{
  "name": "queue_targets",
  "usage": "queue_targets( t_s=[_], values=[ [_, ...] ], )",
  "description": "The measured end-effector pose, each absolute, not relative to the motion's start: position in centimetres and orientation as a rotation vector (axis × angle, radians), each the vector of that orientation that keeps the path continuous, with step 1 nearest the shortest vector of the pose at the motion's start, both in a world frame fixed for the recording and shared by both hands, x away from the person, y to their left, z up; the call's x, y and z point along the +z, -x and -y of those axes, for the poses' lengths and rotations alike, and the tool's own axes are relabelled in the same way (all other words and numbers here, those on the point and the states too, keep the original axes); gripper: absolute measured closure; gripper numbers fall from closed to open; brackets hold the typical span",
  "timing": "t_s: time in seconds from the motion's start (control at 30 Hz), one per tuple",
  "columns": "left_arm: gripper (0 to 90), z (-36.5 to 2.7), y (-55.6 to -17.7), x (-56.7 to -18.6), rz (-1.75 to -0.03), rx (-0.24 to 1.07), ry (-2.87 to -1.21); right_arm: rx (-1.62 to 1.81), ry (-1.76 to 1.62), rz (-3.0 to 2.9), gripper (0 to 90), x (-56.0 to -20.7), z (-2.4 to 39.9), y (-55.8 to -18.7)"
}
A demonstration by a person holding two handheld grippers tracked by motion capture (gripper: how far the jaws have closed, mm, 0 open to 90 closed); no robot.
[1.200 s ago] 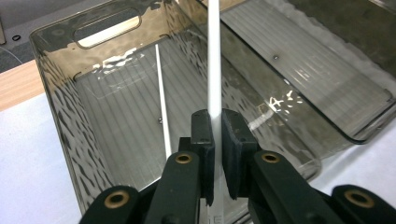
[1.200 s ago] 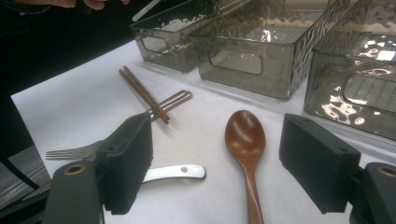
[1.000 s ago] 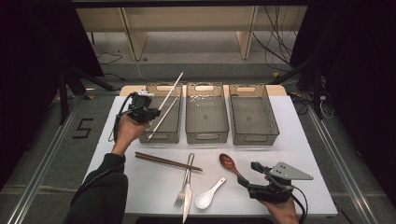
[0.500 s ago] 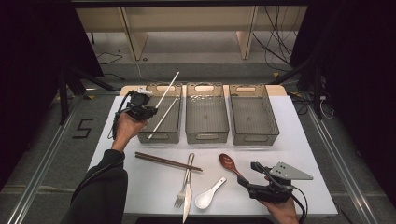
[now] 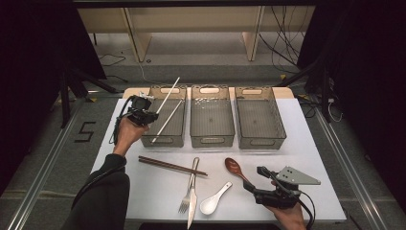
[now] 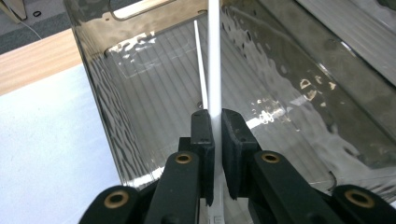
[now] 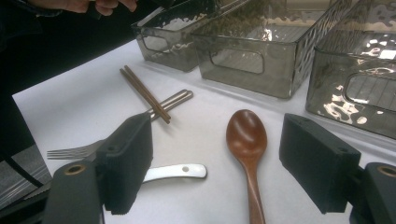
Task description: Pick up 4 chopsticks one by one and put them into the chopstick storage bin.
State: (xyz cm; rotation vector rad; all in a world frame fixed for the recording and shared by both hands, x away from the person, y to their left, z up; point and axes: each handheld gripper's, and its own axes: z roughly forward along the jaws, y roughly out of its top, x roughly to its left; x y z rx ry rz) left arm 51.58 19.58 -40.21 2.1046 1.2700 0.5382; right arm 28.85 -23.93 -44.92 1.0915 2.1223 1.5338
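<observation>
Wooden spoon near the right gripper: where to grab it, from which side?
Grip the wooden spoon on its thin handle, just behind the bowl, likely coming straight down from above. It lies flat on the white table with the handle running toward the right gripper, whose open jaws already straddle it. The white spoon sits close on one side, so close across the handle's width.

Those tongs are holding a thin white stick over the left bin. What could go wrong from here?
1. The left tongs pinch the white chopstick near its low end, so it might swing or slip out.
2. Its far tip sticks up past the left bin's back rim, so it could fall outside instead of landing beside the second white chopstick.
3. The right tongs stand open around the wooden spoon; closing could knock it askew.
</observation>
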Motion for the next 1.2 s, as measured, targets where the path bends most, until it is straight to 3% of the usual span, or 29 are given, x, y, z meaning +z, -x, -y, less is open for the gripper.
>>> queue_targets(
  t_s=[0.6,1.0,1.2],
  values=[
    [81.5,-20.0,-51.8,-41.6,-1.334,0.514,-2.111,1.534,-1.091,-2.121,26.7,-44.9,23.9,-28.8],
    [40.3,-20.4,-50.8,-39.9,-1.358,0.477,-2.039,1.533,-1.092,-2.12,26.7,-44.9,23.9,-28.8],
    [30.8,-20.0,-48.5,-38.6,-1.287,0.418,-2.044,1.53,-1.09,-2.12,26.7,-44.9,23.9,-28.8]
  ],
)
